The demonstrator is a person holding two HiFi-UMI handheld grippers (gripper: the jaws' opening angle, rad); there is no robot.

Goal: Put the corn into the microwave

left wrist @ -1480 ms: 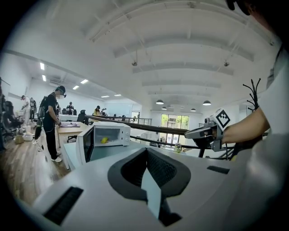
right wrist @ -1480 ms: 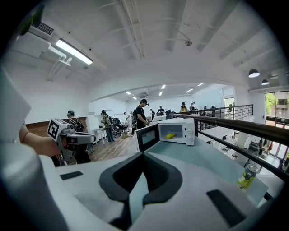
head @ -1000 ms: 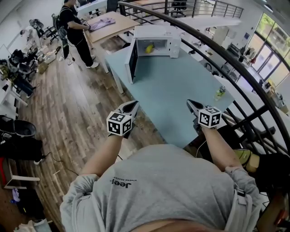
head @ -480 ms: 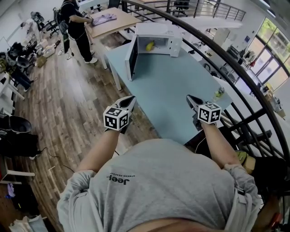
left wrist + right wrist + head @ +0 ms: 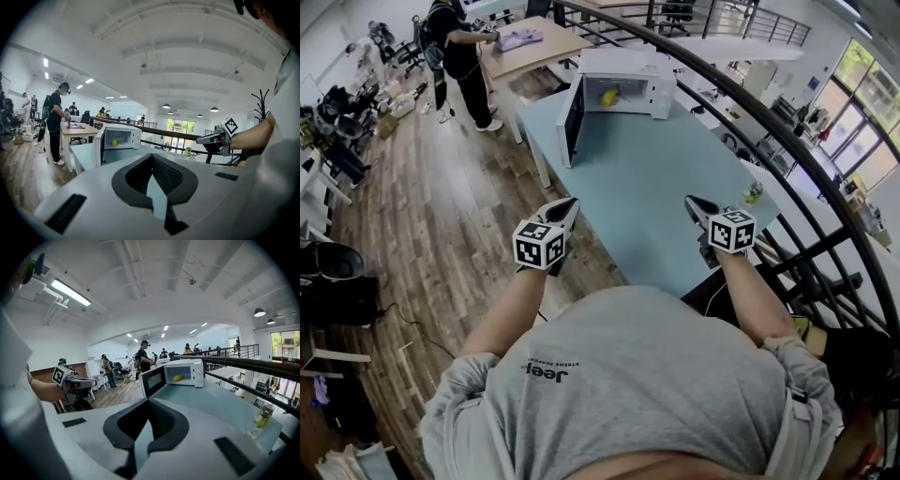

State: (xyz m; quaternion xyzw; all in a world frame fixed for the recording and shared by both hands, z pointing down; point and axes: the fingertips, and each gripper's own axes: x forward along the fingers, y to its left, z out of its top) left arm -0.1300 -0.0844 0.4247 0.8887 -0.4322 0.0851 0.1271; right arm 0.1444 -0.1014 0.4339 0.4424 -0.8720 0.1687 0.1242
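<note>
At the far end of the pale blue tabletop (image 5: 666, 187) stands a white microwave oven (image 5: 623, 80) with its door (image 5: 573, 122) swung wide open. The yellow ear of corn (image 5: 608, 97) already lies inside the cavity, and both gripper views show it there too. So the placing itself looks done, and what is in hand is the pause after it.

Both tools are held back at the near edge of the tabletop, close to the person's body and well apart from the oven. The left gripper (image 5: 570, 204) has its fingers (image 5: 136, 176) pressed together with nothing between them. The right gripper (image 5: 694, 203) looks the same in its own view: fingers (image 5: 164, 423) closed, only a thin sliver of tabletop showing past them, and no object held.

As a judgement, the one step that could remain is shutting the door, if the task wants that. It would call for a long reach forward. The left gripper sits on the door's side, so it could push the outer face round with closed fingers, pressing evenly so the oven does not slide. A small green drink can (image 5: 754, 193) near the right edge is well clear of that path.
</note>
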